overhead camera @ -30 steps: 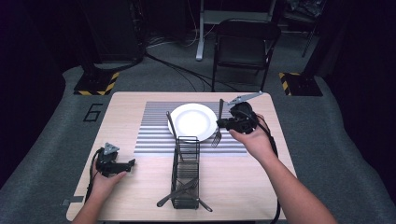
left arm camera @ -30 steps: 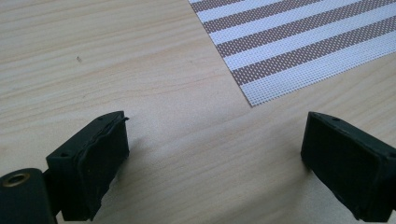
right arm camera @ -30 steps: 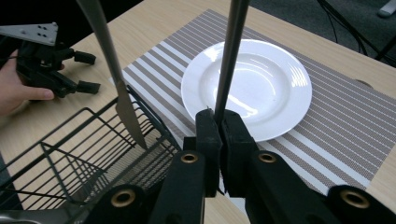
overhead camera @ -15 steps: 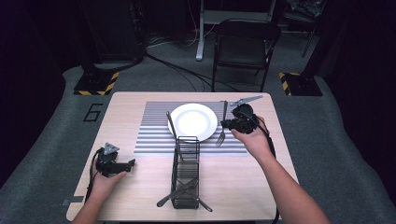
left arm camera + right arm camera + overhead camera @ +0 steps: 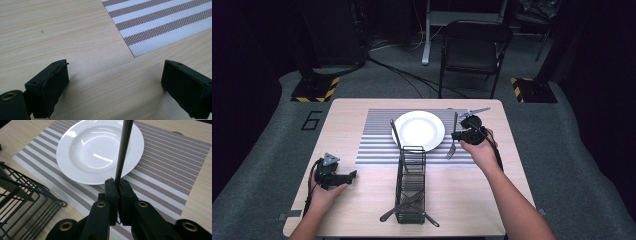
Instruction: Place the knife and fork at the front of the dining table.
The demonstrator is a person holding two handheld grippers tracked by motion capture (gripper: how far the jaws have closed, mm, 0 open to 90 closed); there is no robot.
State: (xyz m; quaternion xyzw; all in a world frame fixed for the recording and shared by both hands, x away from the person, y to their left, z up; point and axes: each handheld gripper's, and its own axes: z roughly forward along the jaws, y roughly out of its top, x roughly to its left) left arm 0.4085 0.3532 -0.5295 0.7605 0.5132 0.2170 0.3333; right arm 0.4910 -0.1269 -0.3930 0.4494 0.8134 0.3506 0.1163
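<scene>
A: The fork sits clamped between the closed jaws of the right gripper, held over the right edge of the striped placemat, just beside the white plate. In the high view its tines point toward the person and its handle runs away from the jaws toward the far edge of the surface.

B: And the right gripper view?

A: There the fork's dark handle rises straight up from between the pinched jaws and crosses in front of the plate. The tines lie below the jaws, out of that frame. The wire mesh caddy shows to the left of the jaws.

B: What does the high view add?

A: The caddy lying along the surface with cutlery sticking out of its near end, a dark utensil lying at the plate's left rim, and a black folding chair beyond the surface. The left gripper rests near the left edge.

B: Its jaws?

A: Spread wide, holding nothing. The left gripper view shows bare wood between them and a corner of the placemat ahead of the jaws, to the right.

B: Any writing?

A: One digit, "6", marked on the surface's far left corner.
</scene>
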